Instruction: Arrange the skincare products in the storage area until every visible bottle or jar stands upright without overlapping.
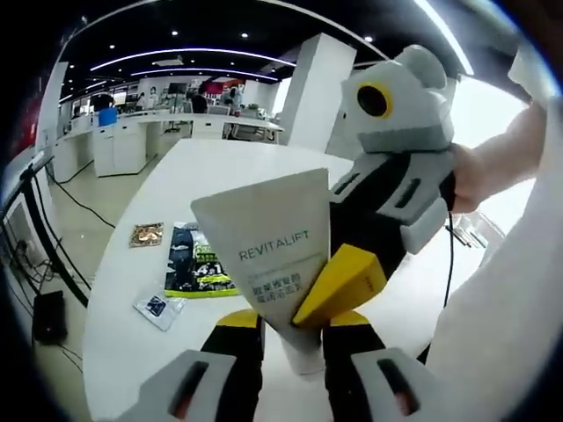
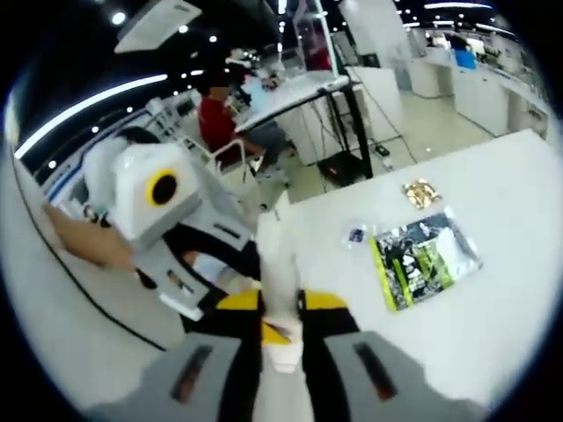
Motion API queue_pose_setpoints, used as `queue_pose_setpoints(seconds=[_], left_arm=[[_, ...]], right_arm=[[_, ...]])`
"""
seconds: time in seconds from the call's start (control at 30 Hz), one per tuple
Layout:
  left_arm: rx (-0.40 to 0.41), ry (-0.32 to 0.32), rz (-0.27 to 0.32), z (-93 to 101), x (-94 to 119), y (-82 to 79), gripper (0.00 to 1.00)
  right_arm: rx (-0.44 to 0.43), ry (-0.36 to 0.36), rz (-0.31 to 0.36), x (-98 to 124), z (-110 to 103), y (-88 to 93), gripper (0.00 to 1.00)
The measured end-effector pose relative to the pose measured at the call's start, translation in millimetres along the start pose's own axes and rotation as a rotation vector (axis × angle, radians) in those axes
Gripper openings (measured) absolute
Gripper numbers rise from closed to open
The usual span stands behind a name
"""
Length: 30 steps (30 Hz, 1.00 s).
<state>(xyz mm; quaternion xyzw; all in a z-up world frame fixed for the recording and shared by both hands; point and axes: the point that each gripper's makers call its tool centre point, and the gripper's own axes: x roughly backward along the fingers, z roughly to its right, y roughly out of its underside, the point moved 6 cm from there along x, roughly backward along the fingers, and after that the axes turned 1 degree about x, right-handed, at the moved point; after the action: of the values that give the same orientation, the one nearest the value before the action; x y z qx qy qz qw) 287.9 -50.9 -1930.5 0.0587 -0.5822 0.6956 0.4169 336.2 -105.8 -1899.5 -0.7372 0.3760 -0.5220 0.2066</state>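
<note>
While both grippers meet above the white table (image 1: 114,352), a pale REVITALIFT tube (image 1: 268,255) hangs between them, cap end down. Left gripper (image 1: 295,330): jaws pinching the tube's lower end. Right gripper (image 2: 281,318): jaws also pressed onto the tube, seen edge-on. On the table lie a green-black packet (image 2: 422,257), a small gold sachet (image 2: 420,192) and a small clear sachet (image 1: 158,308).

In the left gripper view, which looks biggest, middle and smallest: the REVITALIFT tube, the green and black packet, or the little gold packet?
1. REVITALIFT tube, though it is held closest to the camera, so that inflates it.
2. Green and black packet.
3. Gold packet.
</note>
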Motion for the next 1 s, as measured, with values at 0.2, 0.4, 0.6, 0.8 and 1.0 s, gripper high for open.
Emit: queue_pose_setpoints(seconds=[0.2,0.4,0.6,0.8,1.0], left_arm=[[0.006,0.022,-0.020,-0.8,-2.5,-2.7,0.26],[0.005,0.033,-0.006,5.1,-8.2,-7.8,0.28],[-0.022,0.062,-0.007,14.5,-19.6,-16.0,0.29],[-0.110,0.093,-0.021,30.5,-31.9,-23.3,0.30],[-0.147,0.118,-0.038,43.6,-43.3,-23.7,0.32]], right_arm=[[0.048,-0.002,-0.016,1.3,1.6,-2.1,0.11],[0.052,0.019,-0.001,11.3,3.5,0.8,0.09],[0.035,0.056,0.029,27.4,8.3,8.2,0.08],[0.048,0.117,0.072,47.0,9.4,20.4,0.07],[0.027,0.171,0.096,61.6,10.0,35.6,0.07]])
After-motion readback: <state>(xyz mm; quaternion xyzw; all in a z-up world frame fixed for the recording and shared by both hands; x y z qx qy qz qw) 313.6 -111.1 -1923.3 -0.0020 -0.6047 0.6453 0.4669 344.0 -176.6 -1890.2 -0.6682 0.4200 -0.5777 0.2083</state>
